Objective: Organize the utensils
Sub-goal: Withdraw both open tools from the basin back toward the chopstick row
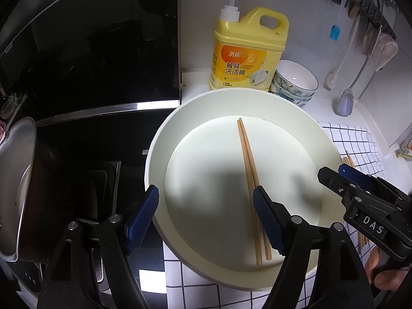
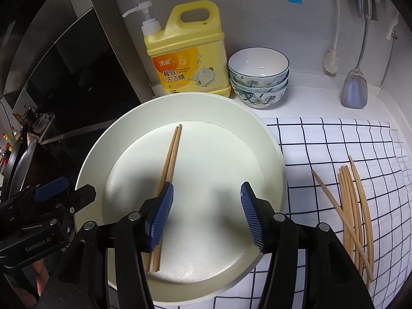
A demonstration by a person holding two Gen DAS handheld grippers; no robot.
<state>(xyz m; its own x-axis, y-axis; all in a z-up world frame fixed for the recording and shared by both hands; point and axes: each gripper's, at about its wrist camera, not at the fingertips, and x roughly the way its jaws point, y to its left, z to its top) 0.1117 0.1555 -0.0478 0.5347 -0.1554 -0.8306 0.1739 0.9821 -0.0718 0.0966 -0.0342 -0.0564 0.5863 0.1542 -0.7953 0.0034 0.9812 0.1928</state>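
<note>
A pair of wooden chopsticks [image 1: 248,164] lies side by side in a wide white round tray [image 1: 159,139]; it also shows in the right wrist view [image 2: 171,154] inside the tray [image 2: 90,159]. My left gripper [image 1: 206,219] is open over the tray's left rim, empty. My right gripper [image 2: 206,216] is open over the tray, empty, its left finger above the chopsticks. Several more chopsticks [image 2: 355,213] lie loose on the checked cloth [image 2: 322,149] right of the tray. The right gripper's body shows in the left wrist view [image 1: 360,193].
A yellow dish soap bottle [image 2: 190,59] and stacked floral bowls [image 2: 258,77] stand behind the tray. A brush, a spatula [image 2: 355,87] and other tools hang on the wall. A black stove [image 1: 90,141] and a pan [image 1: 15,185] are left.
</note>
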